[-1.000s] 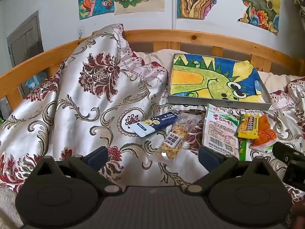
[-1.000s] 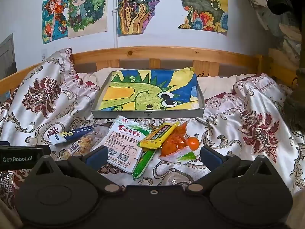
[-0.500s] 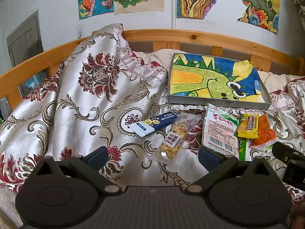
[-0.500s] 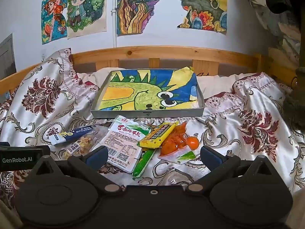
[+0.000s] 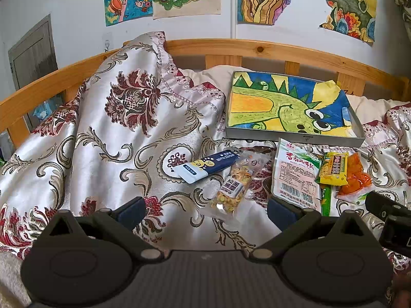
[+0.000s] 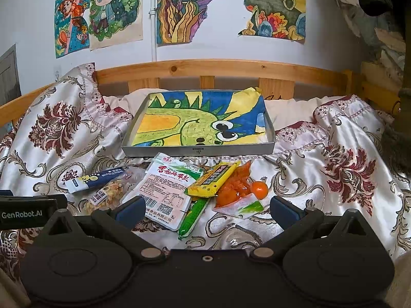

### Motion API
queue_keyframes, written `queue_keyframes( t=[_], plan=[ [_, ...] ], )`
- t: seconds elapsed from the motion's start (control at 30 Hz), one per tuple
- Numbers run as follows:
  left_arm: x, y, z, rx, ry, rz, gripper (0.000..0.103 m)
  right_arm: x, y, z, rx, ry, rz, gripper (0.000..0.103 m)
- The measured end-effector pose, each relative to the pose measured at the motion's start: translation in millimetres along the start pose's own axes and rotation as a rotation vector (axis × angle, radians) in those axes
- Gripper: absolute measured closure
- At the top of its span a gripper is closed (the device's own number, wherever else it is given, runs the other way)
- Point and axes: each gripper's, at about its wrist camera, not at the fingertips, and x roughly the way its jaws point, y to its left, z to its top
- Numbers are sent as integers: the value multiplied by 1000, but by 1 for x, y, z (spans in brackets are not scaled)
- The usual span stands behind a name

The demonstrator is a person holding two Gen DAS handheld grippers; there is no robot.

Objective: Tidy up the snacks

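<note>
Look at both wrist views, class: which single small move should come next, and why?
Probably ease the right claw forward and down onto the yellow packet. Both claws are open and empty, the tray holds only its drawing, and every snack lies on the quilt. The yellow packet rests on top of the pile, just ahead of that claw.

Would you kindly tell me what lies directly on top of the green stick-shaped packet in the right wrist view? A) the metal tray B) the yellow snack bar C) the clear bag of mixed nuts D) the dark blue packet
B: the yellow snack bar lies across the upper end of the green stick-shaped packet.
</note>
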Motion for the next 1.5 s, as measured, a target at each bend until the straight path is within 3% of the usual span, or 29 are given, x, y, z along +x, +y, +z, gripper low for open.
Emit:
queue_keyframes(
  t=[1.0,1.37,1.5],
  plan=[
    [6,0,-5,-5,41,-2,1,0,3,1,-5,18,5,1],
    [29,0,19,31,127,-10,1,15,-2,18,38,115,33,1],
    [42,-3,30,83,129,-3,1,21,-1,25,26,99,25,1]
  ],
)
